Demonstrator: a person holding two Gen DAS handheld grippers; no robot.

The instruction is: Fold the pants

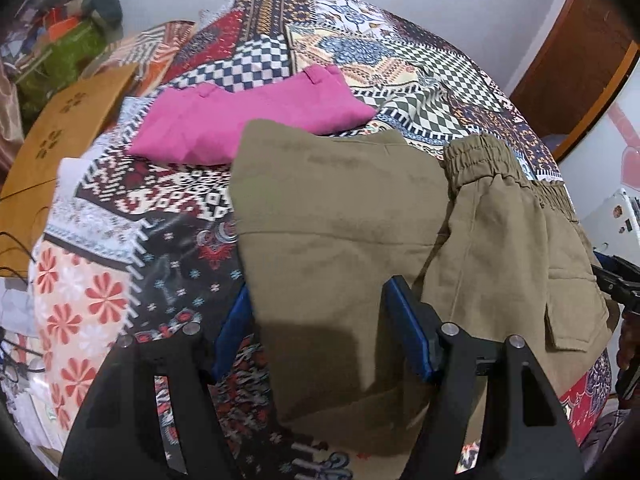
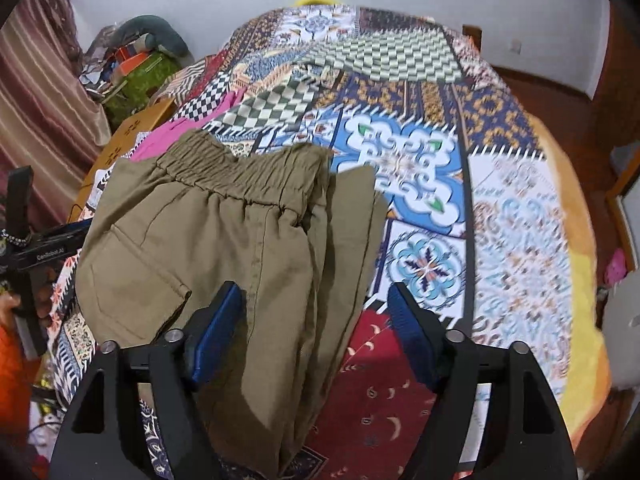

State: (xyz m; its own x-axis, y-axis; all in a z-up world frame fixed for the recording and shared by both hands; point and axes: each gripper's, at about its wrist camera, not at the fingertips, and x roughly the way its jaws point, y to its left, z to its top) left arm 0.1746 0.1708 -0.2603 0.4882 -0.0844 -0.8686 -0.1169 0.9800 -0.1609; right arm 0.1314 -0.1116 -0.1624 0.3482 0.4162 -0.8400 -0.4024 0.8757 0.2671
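Olive pants (image 1: pixel 340 216) (lower edge cut off) on bedspread (image 1: pixel 100 300)

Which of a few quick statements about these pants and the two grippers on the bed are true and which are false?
1. The olive pants lie on a patterned bedspread. True.
2. A pink garment lies folded beyond the olive pants. True.
3. The left gripper is clamped shut on the pink garment. False: its jaws stand apart over the olive pants, and the pink garment lies well beyond it.
4. The olive pants have an elastic waistband. True.
5. The right gripper is fully closed. False: its jaws are wide apart, with a fold of the pants between them.
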